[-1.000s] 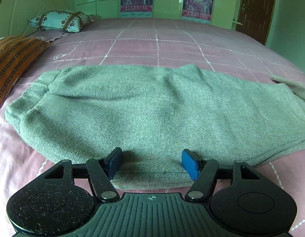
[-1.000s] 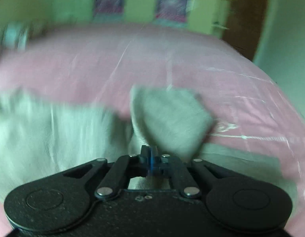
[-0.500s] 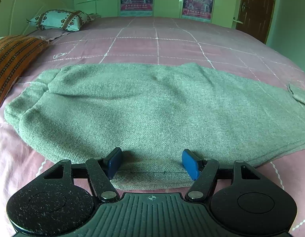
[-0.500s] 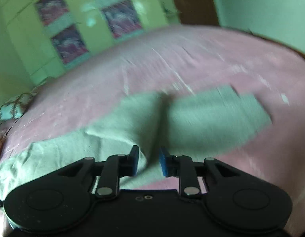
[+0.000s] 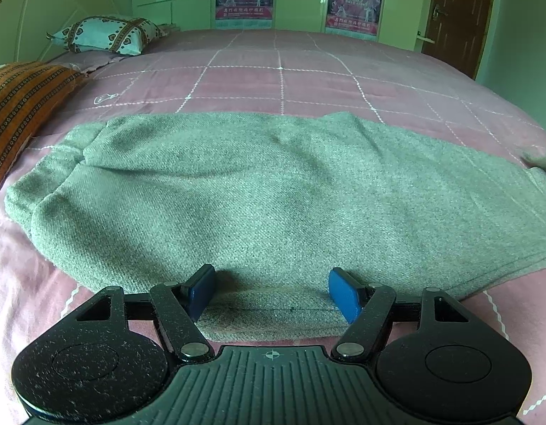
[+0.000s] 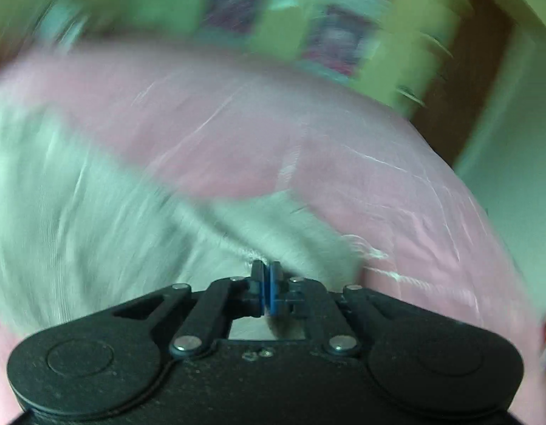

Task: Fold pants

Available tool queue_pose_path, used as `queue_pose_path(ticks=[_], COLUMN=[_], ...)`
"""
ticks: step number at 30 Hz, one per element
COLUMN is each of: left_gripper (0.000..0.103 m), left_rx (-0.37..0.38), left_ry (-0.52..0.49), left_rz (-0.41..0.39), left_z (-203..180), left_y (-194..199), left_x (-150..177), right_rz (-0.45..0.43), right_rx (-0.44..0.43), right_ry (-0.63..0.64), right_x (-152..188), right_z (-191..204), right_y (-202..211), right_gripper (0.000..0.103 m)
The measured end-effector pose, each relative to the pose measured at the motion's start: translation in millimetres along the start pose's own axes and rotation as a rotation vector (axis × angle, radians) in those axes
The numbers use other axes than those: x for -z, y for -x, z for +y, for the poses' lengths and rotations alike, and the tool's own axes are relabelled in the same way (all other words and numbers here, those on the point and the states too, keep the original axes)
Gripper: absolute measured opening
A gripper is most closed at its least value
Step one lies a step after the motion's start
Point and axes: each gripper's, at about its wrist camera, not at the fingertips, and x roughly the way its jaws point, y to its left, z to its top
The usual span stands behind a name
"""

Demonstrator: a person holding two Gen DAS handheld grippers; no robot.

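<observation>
My left gripper stands wide over the near edge of the pants. My right gripper pinches their blurred cloth. The pants lie across the pink bed, pillows beyond them.

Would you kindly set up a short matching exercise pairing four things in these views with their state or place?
Things:
1. left gripper
2. right gripper
3. grey pants
4. striped orange pillow

States or places:
A. jaws shut on cloth
B. at the bed's left edge
C. jaws open over a hem
D. spread across the pink bedspread

Pairs: 1-C, 2-A, 3-D, 4-B
</observation>
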Motion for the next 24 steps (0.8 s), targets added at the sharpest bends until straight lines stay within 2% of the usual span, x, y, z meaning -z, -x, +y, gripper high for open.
queue_pose_path(ticks=[2,4,5,8,10,18,23,24], left_gripper=[0.071,0.071,0.072,0.072,0.072,0.072,0.072,0.072], left_rx=[-0.005,-0.007,-0.007,-0.003,0.001,0.001,0.003,0.005], left_ry=[-0.003,-0.003,-0.004,-0.010,-0.008,-0.005,-0.009,-0.008], left_rz=[-0.003,-0.005,-0.005,0.002,0.004,0.004,0.006,0.007], left_z=[-1,-2,-2,-1,0,0,1,1], left_y=[0,0,0,-1,-1,-1,-1,-1], left_x=[1,1,1,0,-1,-1,-1,-1], right_rz=[-0.058,-0.056,-0.028,0.072,0.083,0.019,0.048,0.052], right_rx=[-0.015,-0.025,-0.025,-0.043,-0.062,-0.127,-0.126,-0.100], right_ry=[-0.288,-0.563,-0.711,-0.907,-0.902,-1.011,-1.008,-0.995], right_x=[6,32,53,98,107,109,118,115], right_z=[-47,-92,-115,-150,-153,-159,-165,-165], right_y=[30,41,40,25,22,38,32,31], right_gripper=[0.000,0.000,0.000,0.000,0.000,0.000,0.000,0.003])
